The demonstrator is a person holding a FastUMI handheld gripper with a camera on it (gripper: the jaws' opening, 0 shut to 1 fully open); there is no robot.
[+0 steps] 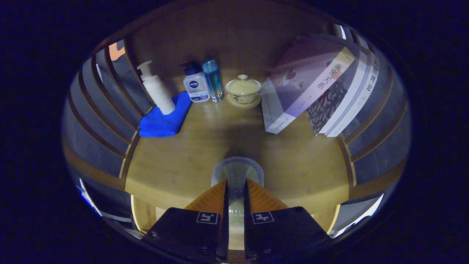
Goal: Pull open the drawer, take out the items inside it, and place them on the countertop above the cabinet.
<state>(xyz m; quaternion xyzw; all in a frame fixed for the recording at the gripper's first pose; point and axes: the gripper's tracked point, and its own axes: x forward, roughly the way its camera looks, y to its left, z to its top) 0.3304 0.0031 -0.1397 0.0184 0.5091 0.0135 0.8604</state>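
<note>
Wooden counter (pixel 183 161) stretches ahead of us, and our gripper (pixel 236 192) has its fingers clamped on a clear cup (pixel 237 172) at the near edge (books (pixel 318 88) lean back right), where an early release could tip it off.

Three bottles (pixel 196 86) stand upper left, one blue cloth (pixel 165 121) beneath, one lidded cup (pixel 243 90) at centre, three books (pixel 329 88) upper right, one clear glass (pixel 237 172) below.

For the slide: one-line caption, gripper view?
Tool shut on a clear cup over the countertop, bottles and books behind.
</note>
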